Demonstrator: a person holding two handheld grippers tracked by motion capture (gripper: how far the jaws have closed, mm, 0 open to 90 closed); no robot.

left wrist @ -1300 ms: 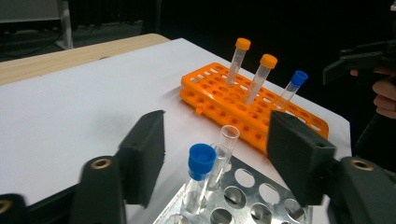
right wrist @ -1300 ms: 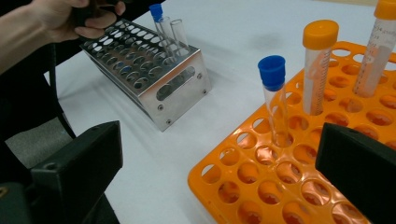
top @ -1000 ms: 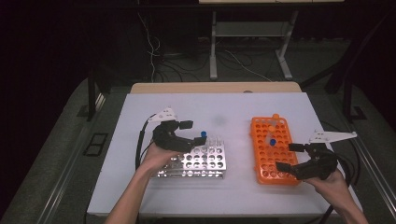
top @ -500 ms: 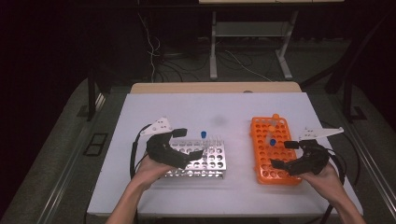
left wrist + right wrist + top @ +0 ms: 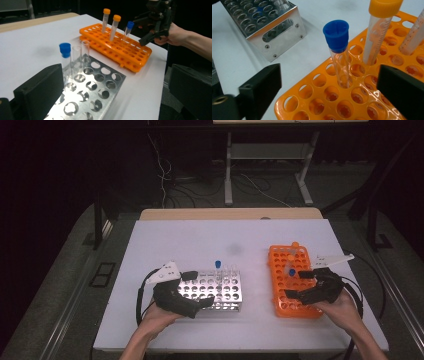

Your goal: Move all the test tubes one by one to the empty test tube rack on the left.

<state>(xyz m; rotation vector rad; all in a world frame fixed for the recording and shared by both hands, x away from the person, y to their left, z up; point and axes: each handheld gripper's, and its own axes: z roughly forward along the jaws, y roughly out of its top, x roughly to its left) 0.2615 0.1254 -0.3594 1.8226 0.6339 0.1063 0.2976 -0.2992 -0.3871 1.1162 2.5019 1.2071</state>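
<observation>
Tube in hand: the clear plastic tube with a blue cap (image 5: 338, 53) stands upright in a hole of the orange plastic tube rack (image 5: 280, 302) at the right of the table (image 5: 190, 232).
Right hand-held gripper (image 5: 298, 285): jaws wide, one on each side of that tube, not touching it; they have just been closing a little with the tube between them.
Neighbours: two orange-capped tubes (image 5: 110, 21) stand farther back in the same rack.
Left hand-held gripper (image 5: 200, 289): jaws spread wide and empty over the near left part of the perforated metal tube rack (image 5: 230, 290).
Metal rack contents: another blue-capped tube (image 5: 65, 58) and two uncapped clear tubes (image 5: 81, 53) at its far edge.
Risk: if the jaws close off-centre, the tube would likely tip or jam in its hole; a lift at an angle could drag the light orange rack along.
Change: since a second ago both hands have drawn nearer the person, the left one off the far tubes.
</observation>
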